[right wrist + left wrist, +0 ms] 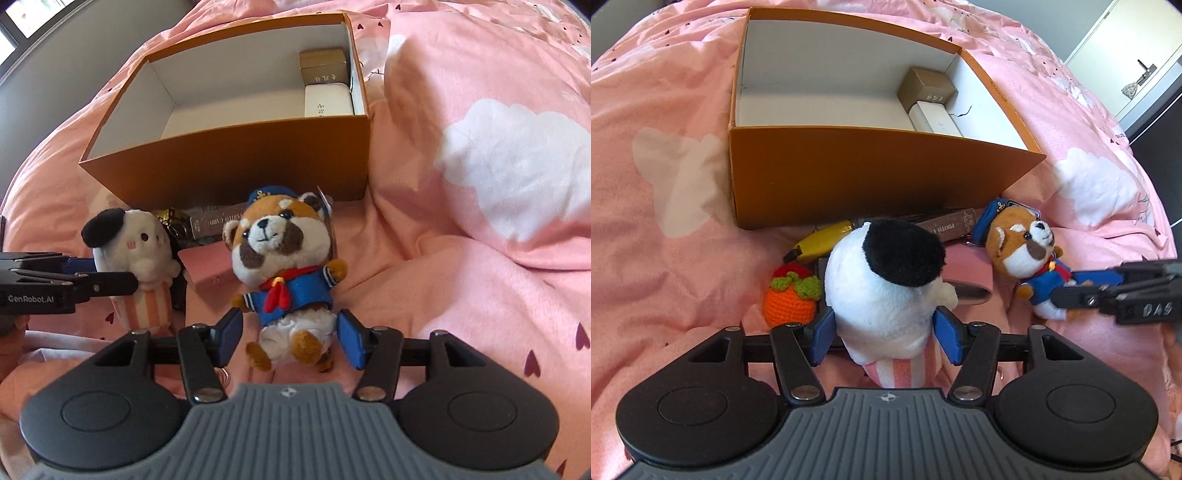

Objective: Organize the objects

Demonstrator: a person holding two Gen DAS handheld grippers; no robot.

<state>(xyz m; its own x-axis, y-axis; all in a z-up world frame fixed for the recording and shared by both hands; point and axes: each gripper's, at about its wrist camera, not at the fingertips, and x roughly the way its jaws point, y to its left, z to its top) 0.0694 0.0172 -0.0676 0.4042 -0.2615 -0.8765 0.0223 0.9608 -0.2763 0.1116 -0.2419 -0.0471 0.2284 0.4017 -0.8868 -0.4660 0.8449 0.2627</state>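
L gripper (882,338) pinched white plush (886,291) upright for lift to orange box (871,177). R gripper (290,338) spread round sailor plush (280,266) on bed, pads not touching.

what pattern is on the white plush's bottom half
Pink and white vertical stripes on the white plush, clearest in the right wrist view.

Left tool (884,334) pads pressed inward on a load; right tool (288,338) jaws spread wide, level.
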